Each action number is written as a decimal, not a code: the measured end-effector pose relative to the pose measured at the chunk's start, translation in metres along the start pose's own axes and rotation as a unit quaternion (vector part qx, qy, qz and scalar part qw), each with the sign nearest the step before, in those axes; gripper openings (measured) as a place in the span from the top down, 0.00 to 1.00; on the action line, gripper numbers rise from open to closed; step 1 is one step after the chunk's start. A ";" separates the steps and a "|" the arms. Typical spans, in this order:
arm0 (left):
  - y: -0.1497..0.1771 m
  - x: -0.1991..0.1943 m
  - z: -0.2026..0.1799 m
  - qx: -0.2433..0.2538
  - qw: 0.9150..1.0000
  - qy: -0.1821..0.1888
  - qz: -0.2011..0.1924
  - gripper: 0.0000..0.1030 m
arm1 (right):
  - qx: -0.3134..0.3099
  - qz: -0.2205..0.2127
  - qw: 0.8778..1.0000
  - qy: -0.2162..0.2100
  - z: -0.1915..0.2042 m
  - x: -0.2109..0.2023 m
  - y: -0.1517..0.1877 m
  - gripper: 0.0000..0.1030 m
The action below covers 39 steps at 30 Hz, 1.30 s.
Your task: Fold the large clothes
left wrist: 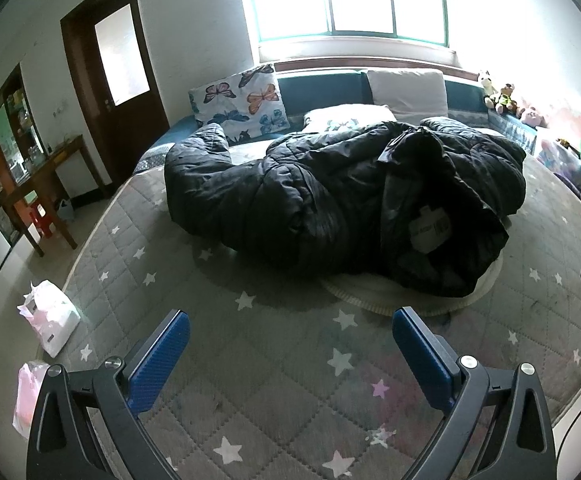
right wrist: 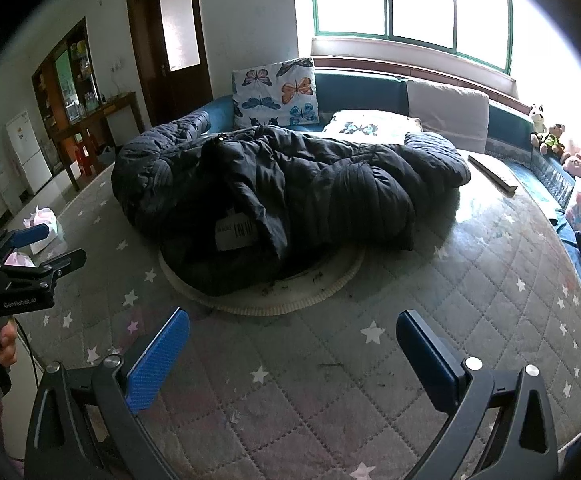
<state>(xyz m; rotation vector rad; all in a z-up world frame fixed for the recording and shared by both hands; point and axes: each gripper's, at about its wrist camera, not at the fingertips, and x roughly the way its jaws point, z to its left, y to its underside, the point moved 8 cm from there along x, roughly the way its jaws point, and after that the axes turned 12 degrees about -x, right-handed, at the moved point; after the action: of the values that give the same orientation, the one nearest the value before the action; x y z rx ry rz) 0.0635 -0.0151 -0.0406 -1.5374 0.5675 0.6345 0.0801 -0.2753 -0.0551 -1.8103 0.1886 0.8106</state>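
Observation:
A large black puffer jacket (left wrist: pixel 342 196) lies crumpled on a grey star-patterned quilted bed (left wrist: pixel 274 368), partly on a white round mat (left wrist: pixel 390 292). A white inner label (left wrist: pixel 430 228) shows. The jacket also shows in the right wrist view (right wrist: pixel 290 196). My left gripper (left wrist: pixel 290 336) is open and empty, above the bed, short of the jacket's near edge. My right gripper (right wrist: pixel 292 336) is open and empty, also short of the jacket. The left gripper shows at the left edge of the right wrist view (right wrist: pixel 46 248).
Butterfly pillow (left wrist: pixel 242 100), a white cushion (left wrist: pixel 410 92) and a blue headboard stand behind the jacket. Stuffed toys (right wrist: pixel 550 140) line the right side. A dark flat object (right wrist: pixel 494 172) lies on the bed. Plastic bags (left wrist: pixel 50 320), a wooden table (left wrist: pixel 46 184) and a door are left.

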 end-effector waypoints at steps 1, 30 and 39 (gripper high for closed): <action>-0.001 0.000 -0.001 0.000 1.000 0.001 0.000 0.00 | -0.002 0.001 1.000 0.000 0.000 0.001 -0.001 0.00; -0.034 0.056 -0.034 0.011 0.995 0.086 0.049 0.04 | -0.033 0.044 0.998 -0.033 -0.001 0.053 -0.017 0.00; -0.041 0.083 -0.068 0.075 0.989 0.111 0.068 0.13 | -0.025 0.066 0.997 -0.044 -0.007 0.084 -0.024 0.02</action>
<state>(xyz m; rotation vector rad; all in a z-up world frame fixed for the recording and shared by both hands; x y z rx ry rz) 0.1558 -0.0787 -0.0661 -1.4443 0.8765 0.5143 0.1579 -0.2506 -0.0864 -1.8187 0.2333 0.9943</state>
